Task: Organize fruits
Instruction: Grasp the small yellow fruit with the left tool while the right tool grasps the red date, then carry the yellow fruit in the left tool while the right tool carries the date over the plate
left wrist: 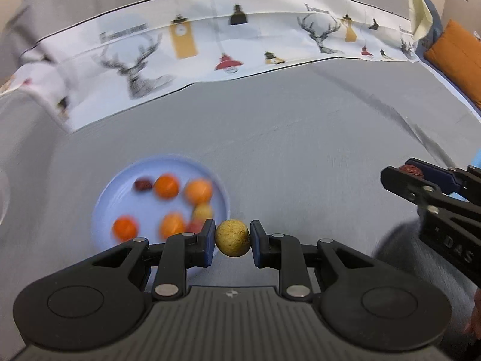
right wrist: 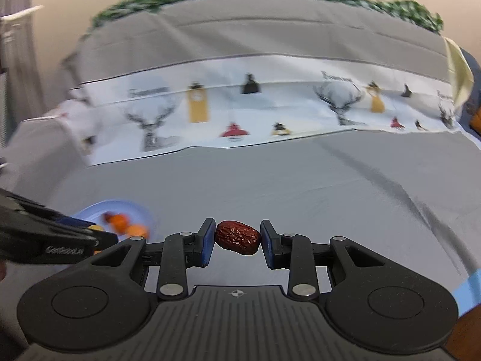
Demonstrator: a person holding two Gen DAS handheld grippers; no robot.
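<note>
While the left gripper (left wrist: 232, 238) pinches a small round yellowish fruit (left wrist: 232, 238) between its blue pads, the right gripper (right wrist: 237, 237) clamps a wrinkled dark red date (right wrist: 237, 237) the same way, end to end between its own pads. Both fruits hang clear above the grey cloth (left wrist: 300, 138) that covers the surface. Down and to the left of the yellowish fruit sits a pale blue plate (left wrist: 129, 174), blurred, holding several orange fruits (left wrist: 166, 186), a small dark red one (left wrist: 143, 184) near its far rim and a yellowish one toward the near side. From the left wrist view the right gripper shows at the right edge, well apart from the plate, with the date visible at its tip. Beyond the grey cloth lies a white printed cloth (left wrist: 210, 51) with stag heads, lamps and clocks.
</note>
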